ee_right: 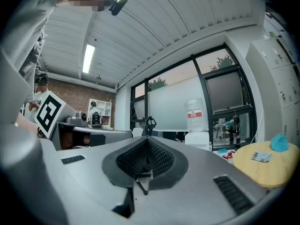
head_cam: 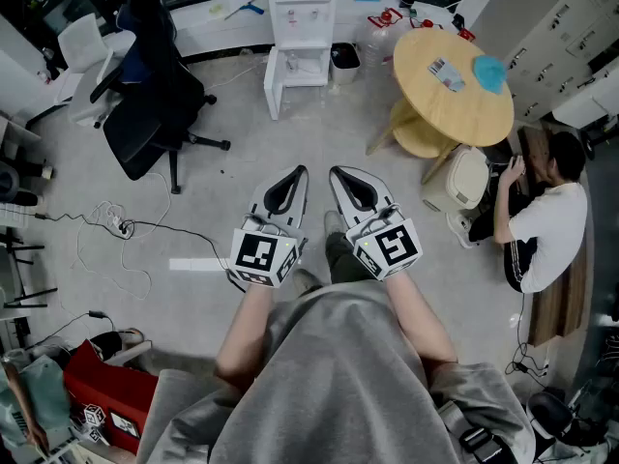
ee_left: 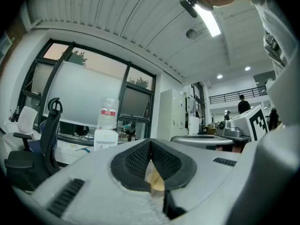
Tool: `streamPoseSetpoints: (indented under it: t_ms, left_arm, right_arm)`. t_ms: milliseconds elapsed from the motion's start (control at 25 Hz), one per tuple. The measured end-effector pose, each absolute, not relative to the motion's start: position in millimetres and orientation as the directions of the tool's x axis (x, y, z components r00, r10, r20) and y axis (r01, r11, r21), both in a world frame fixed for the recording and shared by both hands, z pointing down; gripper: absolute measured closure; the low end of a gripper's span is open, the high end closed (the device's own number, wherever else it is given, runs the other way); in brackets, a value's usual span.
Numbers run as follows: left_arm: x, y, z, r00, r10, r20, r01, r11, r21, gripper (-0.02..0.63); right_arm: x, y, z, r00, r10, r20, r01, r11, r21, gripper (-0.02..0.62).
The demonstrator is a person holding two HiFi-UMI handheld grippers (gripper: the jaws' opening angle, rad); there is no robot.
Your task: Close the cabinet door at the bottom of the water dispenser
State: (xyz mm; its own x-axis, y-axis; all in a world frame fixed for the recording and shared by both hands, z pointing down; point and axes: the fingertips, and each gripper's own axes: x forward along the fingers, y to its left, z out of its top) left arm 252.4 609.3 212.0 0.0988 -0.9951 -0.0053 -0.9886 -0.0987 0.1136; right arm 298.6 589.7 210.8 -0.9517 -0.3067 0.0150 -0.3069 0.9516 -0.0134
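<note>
The floor (head_cam: 290, 143) lies open between the person and the dispenser (head_cam: 302, 22), which stands at the top centre of the head view, against the far wall, well apart from both tools. A chair (head_cam: 150, 85) sits to its left in the frame and a round tabletop (head_cam: 455, 104) to its right. Its door (head_cam: 273, 83) hangs open at the bottom. The door juts out from the cabinet's left edge towards the lower part of the frame, so its long edge runs roughly up and down the picture and the dark cabinet opening shows just to its right. It looks hinged at that left edge, with the free edge nearest the person. Closing it should therefore mean a push on its left-hand face, swinging it rightward in the frame. The left tool (head_cam: 295, 180) and right tool (head_cam: 346, 184) are held side by side at the frame's centre, both pointing up towards the dispenser. Each has its jaws pressed together with nothing between them. The left tool lies almost straight below the door and is, by a little, the nearer of the two.
</note>
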Motion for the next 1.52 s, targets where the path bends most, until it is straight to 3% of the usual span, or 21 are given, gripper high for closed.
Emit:
streamPoseSetpoints:
  t_ms: [680, 1520]
  left_arm:
    - [227.4, 614.5, 232.4, 0.072, -0.997, 0.024, -0.980, -0.067, 0.189, 0.600]
    - [135.9, 446.2, 269.4, 0.067, -0.983, 0.169, -0.985, -0.038, 0.171, 0.600]
  right_arm:
    - [274.2, 590.5, 220.6, -0.958, -0.286, 0.020, -0.287, 0.956, -0.057, 0.586]
    - [186.7, 416.6, 259.7, -0.974, -0.224, 0.044, -0.228, 0.957, -0.177, 0.584]
